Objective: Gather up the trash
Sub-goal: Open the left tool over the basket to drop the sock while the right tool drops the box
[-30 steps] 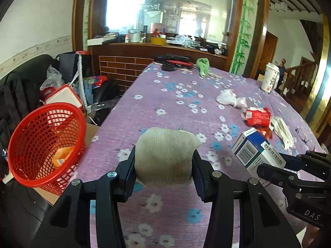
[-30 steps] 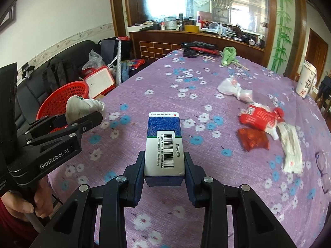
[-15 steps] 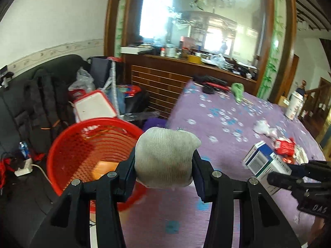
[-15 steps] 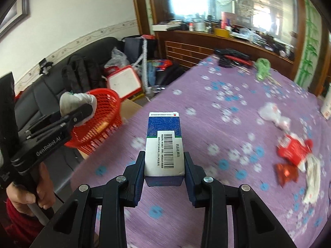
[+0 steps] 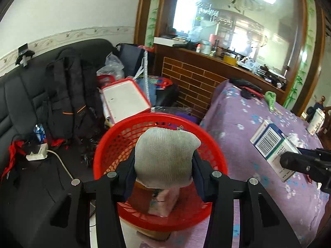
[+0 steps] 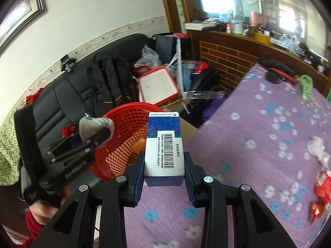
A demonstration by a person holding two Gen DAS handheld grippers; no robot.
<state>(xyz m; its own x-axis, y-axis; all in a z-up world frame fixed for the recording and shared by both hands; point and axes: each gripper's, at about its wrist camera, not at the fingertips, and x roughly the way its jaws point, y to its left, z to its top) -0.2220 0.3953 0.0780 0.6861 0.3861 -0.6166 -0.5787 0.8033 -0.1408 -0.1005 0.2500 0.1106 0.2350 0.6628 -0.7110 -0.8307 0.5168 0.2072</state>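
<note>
Closest in, the left gripper (image 5: 164, 165) is clenched on a wad of grey knit fabric (image 5: 165, 157), both pads pressed into its sides. The wad hangs right over the mouth of the red mesh basket (image 5: 215, 150), which I'll use as the landmark for everything else. Down inside the basket there's a pinkish packet with some print on it and something orange-brown, can't read any of it.

The right gripper (image 6: 164, 168) is clamped on a blue and white carton (image 6: 164, 144) with a barcode and a column of Chinese print along its side, too small for me to make out properly. The carton sits just to the table side of the basket, above the edge of the purple floral tablecloth (image 6: 258, 144). From that same view you can read "GenRobot.AI" on the body of the left gripper.

Out past the basket on the table side: red wrappers (image 6: 322, 186) and a crumpled white bit lie on the cloth, well apart from the basket. Behind the basket a red-framed whiteboard (image 5: 126, 101) leans next to a black backpack (image 5: 68, 95) on the dark sofa. Farther still there's a brick-pattern counter (image 5: 192, 82) loaded with clutter.
</note>
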